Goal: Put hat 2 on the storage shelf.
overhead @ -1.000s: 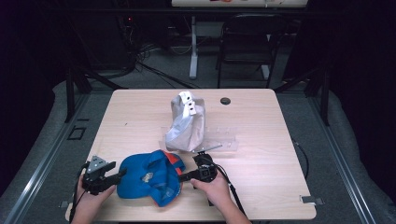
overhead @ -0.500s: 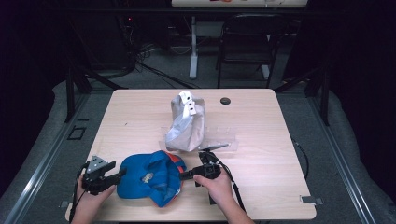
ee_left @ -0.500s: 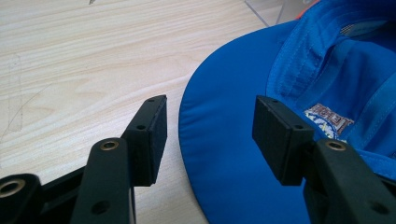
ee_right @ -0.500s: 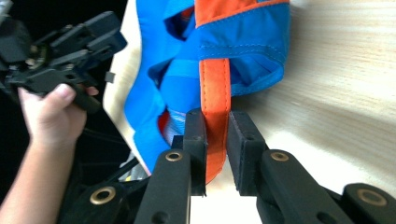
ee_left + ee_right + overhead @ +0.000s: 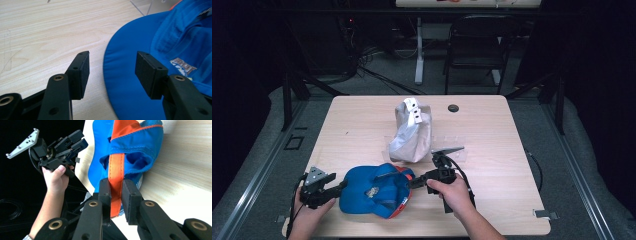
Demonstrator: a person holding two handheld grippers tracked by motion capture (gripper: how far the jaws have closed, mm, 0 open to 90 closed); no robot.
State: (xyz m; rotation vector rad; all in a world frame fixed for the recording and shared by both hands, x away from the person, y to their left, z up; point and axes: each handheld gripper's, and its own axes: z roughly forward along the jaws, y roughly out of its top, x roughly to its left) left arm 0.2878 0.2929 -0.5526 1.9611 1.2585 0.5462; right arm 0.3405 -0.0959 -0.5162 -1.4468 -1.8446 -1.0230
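Note:
A blue cap [image 5: 372,192] with an orange strap [image 5: 116,170] lies upside down at the table's front edge. My right gripper [image 5: 412,181] is at its right side, and in the right gripper view the gripper [image 5: 116,195] is shut on that orange strap, holding the cap's [image 5: 140,147] back edge off the wood. My left gripper [image 5: 341,186] is at the cap's left side. In the left gripper view the gripper [image 5: 112,72] is open, with the edge of the blue brim [image 5: 125,82] lying between and under its pads without being pressed.
A light grey fabric item [image 5: 412,135] with a white holed strap stands at mid-table, just behind the cap. A clear plastic piece [image 5: 454,145] lies to its right. A small black disc [image 5: 453,108] sits near the far edge. The table's front edge [image 5: 492,234] is close to both hands.
My right gripper has risen and tipped up, lifting the orange strap and the cap's right side. The left gripper has stayed where it was.

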